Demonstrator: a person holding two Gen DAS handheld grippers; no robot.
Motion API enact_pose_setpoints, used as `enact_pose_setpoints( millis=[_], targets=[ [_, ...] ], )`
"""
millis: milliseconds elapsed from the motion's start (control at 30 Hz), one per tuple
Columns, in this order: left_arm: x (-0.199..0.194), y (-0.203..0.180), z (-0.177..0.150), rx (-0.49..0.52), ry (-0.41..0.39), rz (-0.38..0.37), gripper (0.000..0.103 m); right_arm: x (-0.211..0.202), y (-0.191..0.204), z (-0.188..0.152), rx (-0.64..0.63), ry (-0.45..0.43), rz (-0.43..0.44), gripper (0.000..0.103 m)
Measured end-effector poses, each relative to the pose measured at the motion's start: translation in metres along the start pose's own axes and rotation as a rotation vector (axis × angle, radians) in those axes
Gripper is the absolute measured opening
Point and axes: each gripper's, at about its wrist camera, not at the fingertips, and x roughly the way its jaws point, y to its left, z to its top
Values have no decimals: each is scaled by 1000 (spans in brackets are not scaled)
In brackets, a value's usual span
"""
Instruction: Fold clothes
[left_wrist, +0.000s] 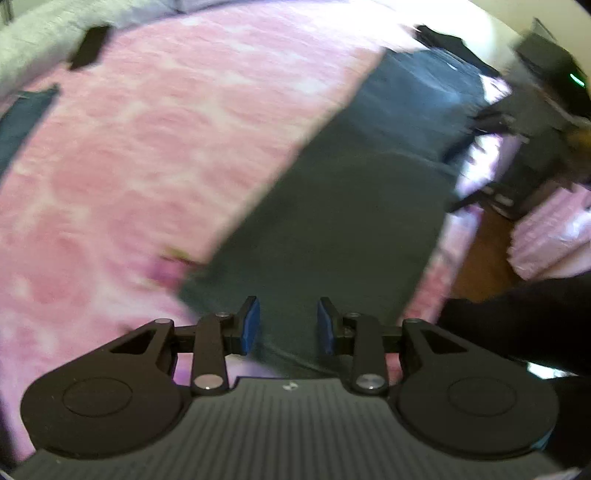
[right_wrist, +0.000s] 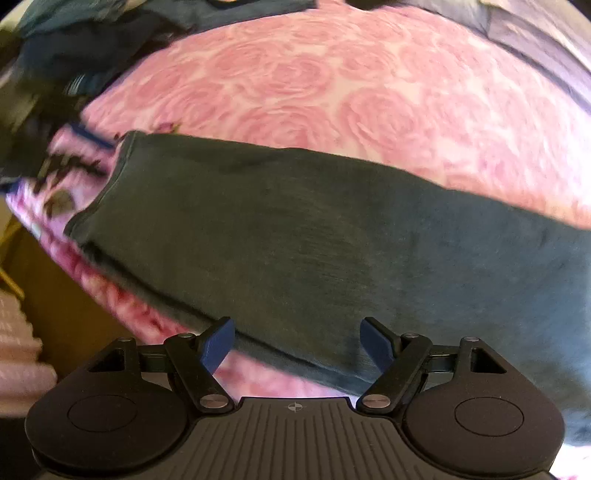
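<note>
A dark grey-green garment (left_wrist: 343, 206) lies flat in a long strip on a pink rose-patterned bedspread (left_wrist: 155, 147). My left gripper (left_wrist: 288, 323) is open and empty, its blue pads just above the garment's near end. In the right wrist view the same garment (right_wrist: 314, 251) stretches across the bedspread (right_wrist: 351, 92), its hemmed end at the left. My right gripper (right_wrist: 297, 345) is open and empty over the garment's near edge. The right gripper also shows in the left wrist view at the far right (left_wrist: 517, 147), blurred.
A pile of dark clothes (right_wrist: 85, 40) sits at the far left of the bed. A small black object (left_wrist: 90, 48) and a dark blue cloth (left_wrist: 22, 122) lie on the bedspread. The bed edge and brown floor (left_wrist: 484, 258) lie to the right. A grey blanket (left_wrist: 44, 29) is beyond.
</note>
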Motion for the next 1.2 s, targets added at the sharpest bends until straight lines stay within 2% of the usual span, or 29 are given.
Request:
enact_pose_setpoints(
  millis=[100, 233, 300, 400, 567, 733, 900, 1033, 1167, 1200],
  targets=[
    [22, -23, -11, 53, 91, -24, 29, 7, -14, -7, 78, 33, 21, 78],
    [11, -36, -4, 99, 105, -7, 29, 7, -34, -18, 164, 70, 43, 78],
    [3, -41, 9, 111, 98, 9, 29, -16, -53, -27, 174, 37, -1, 78],
    [2, -60, 45, 175, 69, 22, 30, -47, -96, -49, 250, -5, -87, 78],
    [29, -119, 124, 331, 1, 1, 36, -97, -214, -105, 546, -97, -250, 78],
    [83, -217, 220, 467, -84, -50, 37, -141, -356, -172, 843, -224, -348, 78],
    [158, -322, 299, 561, -142, -70, 37, -155, -486, -225, 1071, -349, -288, 78],
    [216, -387, 336, 638, -148, -47, 37, -148, -551, -243, 1134, -400, -179, 77],
    [240, -402, 347, 687, -102, -9, 35, -134, -586, -254, 1177, -432, -86, 76],
    [245, -403, 349, 697, -89, 1, 34, -132, -592, -255, 1187, -440, -65, 67]
  ],
)
